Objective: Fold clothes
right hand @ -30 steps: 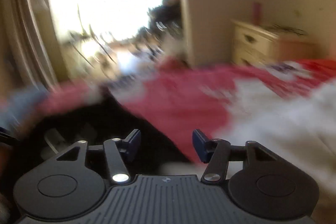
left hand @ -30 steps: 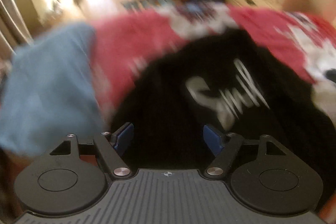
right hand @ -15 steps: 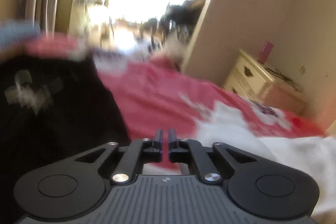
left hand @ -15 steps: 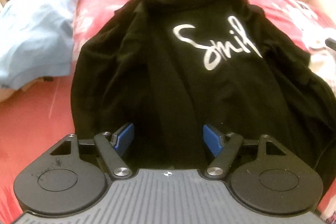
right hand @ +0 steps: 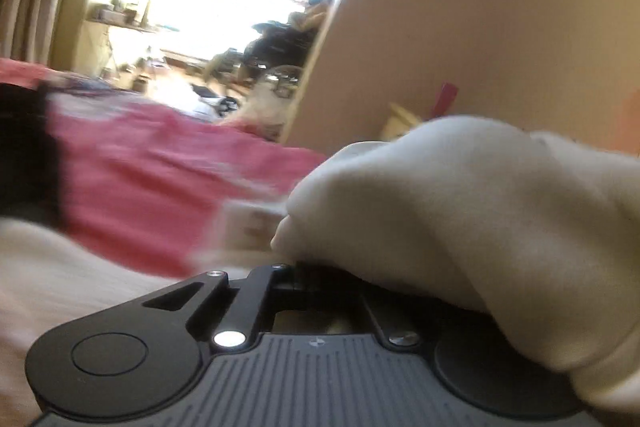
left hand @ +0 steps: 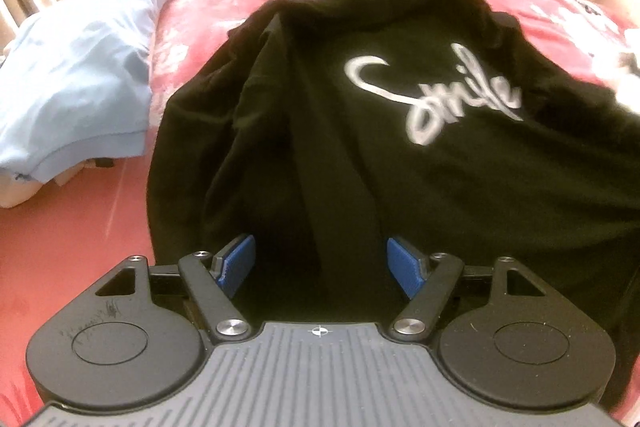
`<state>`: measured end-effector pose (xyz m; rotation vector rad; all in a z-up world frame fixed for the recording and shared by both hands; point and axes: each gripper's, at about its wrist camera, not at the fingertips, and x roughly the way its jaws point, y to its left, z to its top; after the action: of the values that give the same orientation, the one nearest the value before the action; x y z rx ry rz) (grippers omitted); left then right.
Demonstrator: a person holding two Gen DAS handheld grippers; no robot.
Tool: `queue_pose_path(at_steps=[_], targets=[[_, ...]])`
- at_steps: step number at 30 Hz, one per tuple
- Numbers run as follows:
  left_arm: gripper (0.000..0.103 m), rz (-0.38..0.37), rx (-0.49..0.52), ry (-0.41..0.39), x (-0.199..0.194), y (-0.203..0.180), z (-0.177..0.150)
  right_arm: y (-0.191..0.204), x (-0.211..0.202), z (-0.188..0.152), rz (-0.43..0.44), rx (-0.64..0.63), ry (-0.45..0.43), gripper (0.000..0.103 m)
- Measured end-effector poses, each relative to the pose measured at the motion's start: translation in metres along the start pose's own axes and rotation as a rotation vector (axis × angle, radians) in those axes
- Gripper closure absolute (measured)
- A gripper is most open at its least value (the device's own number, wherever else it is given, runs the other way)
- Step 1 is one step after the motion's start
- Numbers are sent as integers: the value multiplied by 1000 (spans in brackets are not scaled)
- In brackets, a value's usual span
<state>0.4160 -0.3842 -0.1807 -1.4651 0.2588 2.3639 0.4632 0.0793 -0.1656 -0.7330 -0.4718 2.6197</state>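
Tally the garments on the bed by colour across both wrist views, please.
Black: 1, the black Smile shirt
Light blue: 1, the blue garment
Cream-white: 1, the cream garment
Total: 3

the left gripper (left hand: 318, 263) is angling steeply downward, blue pads (left hand: 236, 261) standing wide apart; the right gripper (right hand: 304, 277) is sitting with jaws fully together.

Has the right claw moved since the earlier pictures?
Yes. The right claw swung right: the black shirt slid to the left edge of its view. Its jaws, just closing, now pinch white cloth.
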Motion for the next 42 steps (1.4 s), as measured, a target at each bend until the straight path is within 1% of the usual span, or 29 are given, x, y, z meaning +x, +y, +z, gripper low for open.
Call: queue_pose_path(at_steps=[2, 5, 6, 7, 8, 9, 10, 12, 13, 14, 16, 17, 18, 19, 20, 21, 22, 23, 25, 27, 30, 32, 36, 37, 38, 39, 41, 42], targets=[[30, 22, 8, 3, -2, 3, -1, -45, 44, -3, -183, -55, 51, 103], [30, 53, 23, 15, -4, 10, -5, -130, 99, -14, -463, -89, 196, 103], [30, 71, 29, 29, -4, 11, -6, -152, 101, -11, -524, -45, 211, 103], [30, 89, 34, 44, -4, 13, -7, -163, 91, -5, -581, -2, 164, 101], [30, 101, 42, 53, -5, 14, -7, -167, 77, 3, -605, 34, 102, 94], [30, 111, 50, 61, -6, 15, -7, -162, 62, 11, -578, 51, 59, 94], [30, 117, 52, 66, -7, 15, -6, -148, 49, 20, -538, 39, 27, 94], [30, 110, 54, 71, -8, 12, -3, -114, 20, 37, -446, 20, -40, 81], [30, 104, 58, 67, -9, 11, -2, -92, 0, 47, -372, 17, -76, 76], [30, 99, 63, 64, -11, 9, -1, -70, -21, 58, -295, 13, -113, 66], [30, 71, 78, 52, -11, 8, 2, -28, -60, 74, -108, 11, -182, 56], [30, 60, 79, 50, -10, 6, 2, -6, -73, 80, -26, -35, -196, 48], [30, 49, 79, 49, -9, 5, 2, 16, -85, 85, 54, -88, -208, 45], [30, 38, 79, 50, -7, 3, 2, 38, -90, 87, 90, -194, -212, 45], [30, 27, 84, 47, -5, 1, 2, 61, -95, 89, 119, -308, -214, 45], [30, 17, 89, 43, -4, -1, 2, 75, -99, 88, 119, -410, -227, 45], [30, 8, 94, 36, -5, -2, 1, 86, -102, 87, 96, -520, -234, 45], [30, -4, 94, 33, -6, -2, 0, 90, -104, 86, 57, -608, -238, 45], [30, -30, 92, 28, -8, -3, -3, 83, -106, 87, 12, -672, -173, 45], [30, -57, 89, 25, -9, -2, -5, 58, -106, 79, -15, -670, -58, 44], [30, -100, 96, 12, -10, -2, -9, 2, -107, 63, -155, -591, 121, 44], [30, -129, 109, 12, -9, -2, -12, -20, -138, 67, -207, -467, 112, 48], [30, -183, 162, 20, -9, -5, -18, -61, -204, 75, -302, -209, 77, 47], [30, -196, 176, 22, -9, -5, -19, -68, -213, 75, -315, -161, 74, 47], [30, -211, 185, 23, -10, -6, -20, -83, -225, 78, -322, -82, 71, 47], [30, -227, 193, 25, -11, -6, -21, -92, -231, 83, -363, -14, 63, 47], [30, -257, 203, 17, -12, -8, -23, -123, -248, 108, -406, 181, 36, 47], [30, -272, 207, 13, -13, -9, -24, -124, -257, 118, -325, 236, 6, 47]])
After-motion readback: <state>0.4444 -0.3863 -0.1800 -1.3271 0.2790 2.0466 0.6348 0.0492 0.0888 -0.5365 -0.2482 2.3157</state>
